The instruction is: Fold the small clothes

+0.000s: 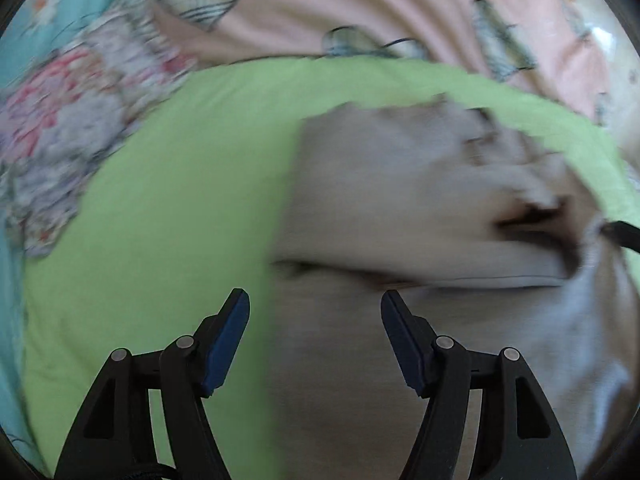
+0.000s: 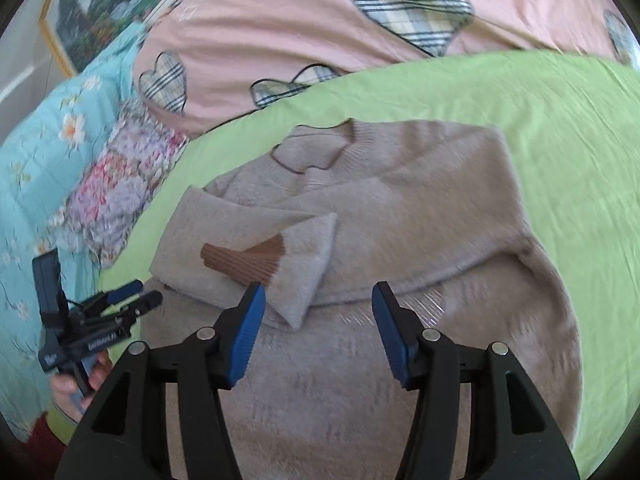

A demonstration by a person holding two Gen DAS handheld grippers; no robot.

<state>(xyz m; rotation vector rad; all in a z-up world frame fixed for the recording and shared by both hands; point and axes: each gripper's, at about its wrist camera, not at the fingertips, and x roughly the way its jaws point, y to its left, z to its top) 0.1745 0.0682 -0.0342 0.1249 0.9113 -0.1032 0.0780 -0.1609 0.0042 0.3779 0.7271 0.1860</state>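
- A beige knitted sweater (image 2: 400,208) with a brown-edged neckline lies flat on a light green bed sheet (image 2: 560,140), its neck toward the far side and its hem toward the right wrist camera.
- Its two sleeves are folded across the chest; the brown ribbed cuff (image 2: 244,260) of one lies beside the folded end of the other.
- The right gripper (image 2: 318,308) hovers over the lower body of the sweater, its blue-padded fingers (image 2: 248,336) spread wide with nothing between them.
- The left gripper (image 1: 316,312) is over the left edge of the sweater where it meets the green sheet; its fingers (image 1: 224,344) are likewise spread apart and hold nothing. That view is heavily blurred, so whether they touch the cloth cannot be told.
- In the right wrist view the left gripper (image 2: 132,294) appears at the left edge, carried in a hand (image 2: 76,384), just beside the sweater.
- Beyond the sheet lies a pink quilt with plaid hearts (image 2: 320,32).
- A floral pillow in pink and lilac (image 2: 116,192) lies to the left, on a turquoise flowered blanket (image 2: 40,152).
- A framed landscape picture (image 2: 104,4) is at upper left.
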